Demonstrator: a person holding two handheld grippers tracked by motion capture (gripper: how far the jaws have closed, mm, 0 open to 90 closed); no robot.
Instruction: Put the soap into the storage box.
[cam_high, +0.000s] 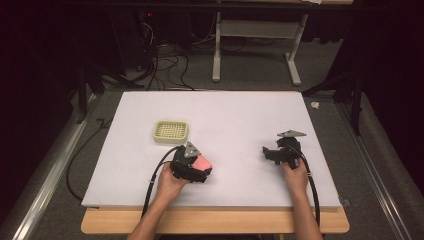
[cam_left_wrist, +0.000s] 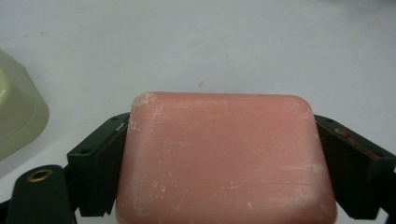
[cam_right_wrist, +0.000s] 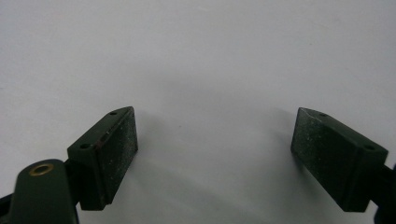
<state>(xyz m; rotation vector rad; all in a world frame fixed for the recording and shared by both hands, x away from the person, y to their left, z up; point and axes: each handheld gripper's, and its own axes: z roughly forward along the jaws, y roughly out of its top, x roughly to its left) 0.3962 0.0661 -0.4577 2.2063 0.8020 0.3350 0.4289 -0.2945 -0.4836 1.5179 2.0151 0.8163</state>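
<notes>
The pink soap bar (cam_left_wrist: 226, 158) is clamped across its width in your left gripper (cam_high: 191, 169), low over the desk (cam_high: 240, 115) near the middle of its near edge. In the left gripper view both black pads press on the bar's two side faces, and its long faces run across the jaws.

The cream soap dish (cam_high: 170, 131) is the likely destination. It stands on the desk beyond the held bar and to its left, toward the far left corner, close by but apart from it. Your left hand is much the nearer; the carry runs forward and left.

Your right gripper (cam_high: 281, 151) sits near the right edge, well apart from both items, jaws spread wide with nothing between the pads.
</notes>
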